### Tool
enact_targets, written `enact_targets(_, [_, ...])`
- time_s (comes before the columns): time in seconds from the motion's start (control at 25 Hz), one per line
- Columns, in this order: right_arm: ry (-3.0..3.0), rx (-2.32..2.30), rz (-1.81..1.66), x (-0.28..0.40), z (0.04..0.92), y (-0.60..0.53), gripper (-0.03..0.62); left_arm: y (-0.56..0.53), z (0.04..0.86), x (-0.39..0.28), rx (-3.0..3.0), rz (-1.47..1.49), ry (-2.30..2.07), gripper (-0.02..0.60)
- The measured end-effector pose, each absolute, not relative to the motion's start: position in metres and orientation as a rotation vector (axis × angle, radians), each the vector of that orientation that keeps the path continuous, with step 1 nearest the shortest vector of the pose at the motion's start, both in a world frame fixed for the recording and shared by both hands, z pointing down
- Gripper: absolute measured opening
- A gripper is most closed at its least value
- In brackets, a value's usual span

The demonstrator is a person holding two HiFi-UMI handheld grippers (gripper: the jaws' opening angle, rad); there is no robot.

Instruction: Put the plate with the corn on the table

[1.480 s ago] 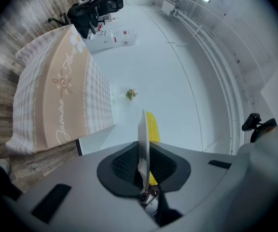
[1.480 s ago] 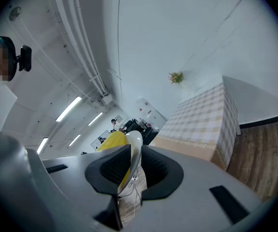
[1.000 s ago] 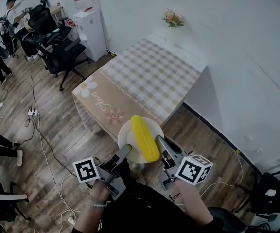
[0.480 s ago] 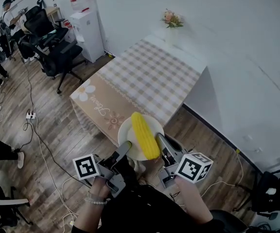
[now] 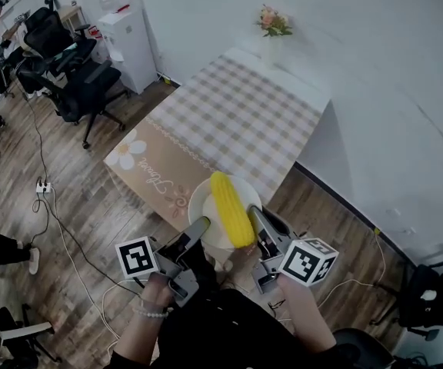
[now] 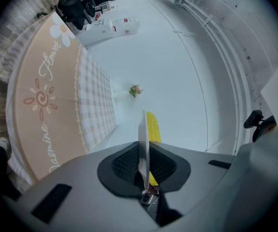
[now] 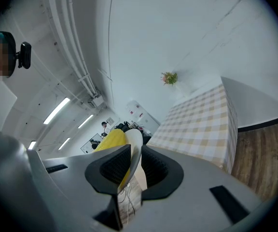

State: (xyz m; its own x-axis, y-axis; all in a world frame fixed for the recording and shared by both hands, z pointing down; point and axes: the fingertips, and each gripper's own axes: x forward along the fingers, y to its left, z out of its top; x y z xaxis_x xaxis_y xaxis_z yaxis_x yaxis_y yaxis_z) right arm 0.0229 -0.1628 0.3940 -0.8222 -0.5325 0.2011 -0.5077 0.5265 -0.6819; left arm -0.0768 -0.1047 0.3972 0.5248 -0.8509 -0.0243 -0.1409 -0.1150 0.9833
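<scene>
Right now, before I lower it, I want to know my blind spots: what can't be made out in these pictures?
Head view: how high the plate sits above the table; the steep downward angle hides it.
Head view: the plate's right side, under the corn and the right gripper.
Left gripper view: most of the corn, behind the edge-on plate.
Right gripper view: the table's near end, behind that gripper's body.

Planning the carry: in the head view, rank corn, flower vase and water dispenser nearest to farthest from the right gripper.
1. corn, on the held plate.
2. flower vase, far corner of the table.
3. water dispenser, far left, past the table.
</scene>
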Motion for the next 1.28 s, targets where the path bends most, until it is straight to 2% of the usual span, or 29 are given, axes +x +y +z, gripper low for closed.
enact_targets(0.16, [2.709, -0.962, -1.230, 0.035, 0.403, -0.203, 0.097, -0.148, 0.405, -0.067, 1.596, -0.712, -0.865, 0.043])
enact_targets(0.4, [2.711, -1.031, -1.236, 0.038, 0.436, -0.196, 0.097, -0.149, 0.437, -0.067, 1.614, -0.651, -0.837, 0.040])
enact_targets(0.56, [2.709, -1.039, -1.283, 0.057, 0.453, -0.251, 0.097, -0.207, 0.452, -0.050, 1.607, -0.589, -0.859, 0.038])
enact_targets(0.88, [2.709, -1.153, -1.307, 0.019, 0.466, -0.264, 0.097, -0.228, 0.467, -0.090, 1.619, -0.489, -0.826, 0.034])
enact_targets(1.28, [2.714, -1.278, -1.337, 0.006, 0.504, -0.276, 0.097, -0.246, 0.509, -0.104, 1.624, -0.368, -0.808, 0.029])
